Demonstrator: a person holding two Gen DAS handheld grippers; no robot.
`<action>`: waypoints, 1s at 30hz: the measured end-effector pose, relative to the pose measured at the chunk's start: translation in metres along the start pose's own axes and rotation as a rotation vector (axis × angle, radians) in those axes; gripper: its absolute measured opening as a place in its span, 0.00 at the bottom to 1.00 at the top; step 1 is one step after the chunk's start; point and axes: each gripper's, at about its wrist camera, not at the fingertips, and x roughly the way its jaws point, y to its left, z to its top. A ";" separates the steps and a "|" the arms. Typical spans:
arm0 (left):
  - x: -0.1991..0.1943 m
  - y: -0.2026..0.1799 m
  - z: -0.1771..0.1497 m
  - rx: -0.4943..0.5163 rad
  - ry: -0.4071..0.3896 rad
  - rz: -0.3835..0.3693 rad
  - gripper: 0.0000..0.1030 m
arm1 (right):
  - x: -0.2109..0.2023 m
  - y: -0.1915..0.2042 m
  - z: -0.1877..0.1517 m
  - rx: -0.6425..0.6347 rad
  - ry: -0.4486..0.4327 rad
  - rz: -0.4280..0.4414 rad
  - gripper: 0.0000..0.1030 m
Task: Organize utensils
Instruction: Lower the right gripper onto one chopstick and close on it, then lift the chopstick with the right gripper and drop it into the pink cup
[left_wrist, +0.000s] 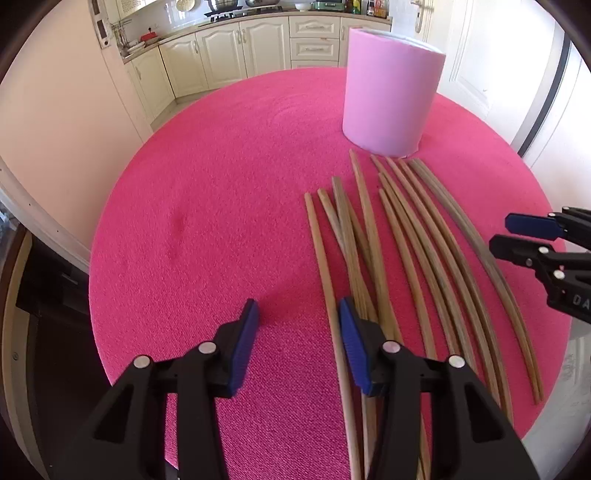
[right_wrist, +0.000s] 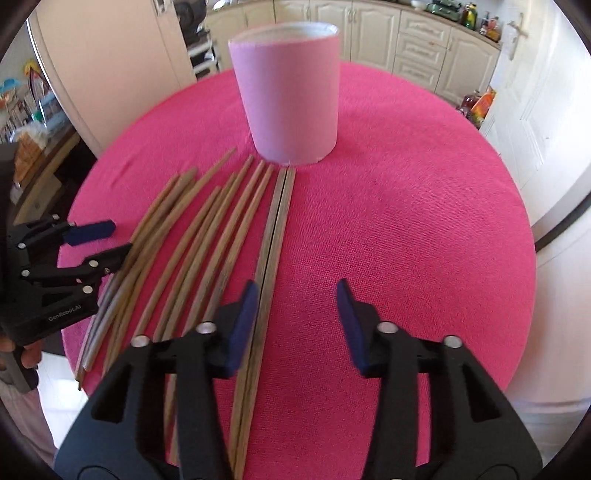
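Pink cloth covers the round surface (left_wrist: 207, 206), where the chopsticks (left_wrist: 406, 236) lie fanned side by side, long axes running from the cup (left_wrist: 391, 92) back toward both tongs, tips at the cup's foot. Left tongs (left_wrist: 298, 306) hang released at the fan's left edge, nothing between them. Right tongs (right_wrist: 297, 291) hang likewise released, just right of the rightmost pair (right_wrist: 275, 229) and nearer to it.

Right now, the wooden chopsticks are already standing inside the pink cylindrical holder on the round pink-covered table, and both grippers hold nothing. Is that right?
Not quite. The wooden chopsticks are not inside the pink cylindrical holder; they lie flat on the round pink-covered table in front of it, as the right wrist view shows. The rest stands: the left gripper and right gripper hold nothing.
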 end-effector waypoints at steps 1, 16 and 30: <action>0.000 -0.002 0.000 0.008 0.003 0.003 0.40 | 0.002 0.000 0.001 -0.007 0.009 -0.010 0.34; -0.004 -0.008 0.012 0.020 0.054 -0.003 0.20 | 0.011 -0.003 0.013 -0.037 0.136 0.020 0.32; 0.003 0.011 0.022 -0.063 0.057 -0.060 0.06 | 0.013 -0.008 0.008 -0.031 0.144 0.037 0.05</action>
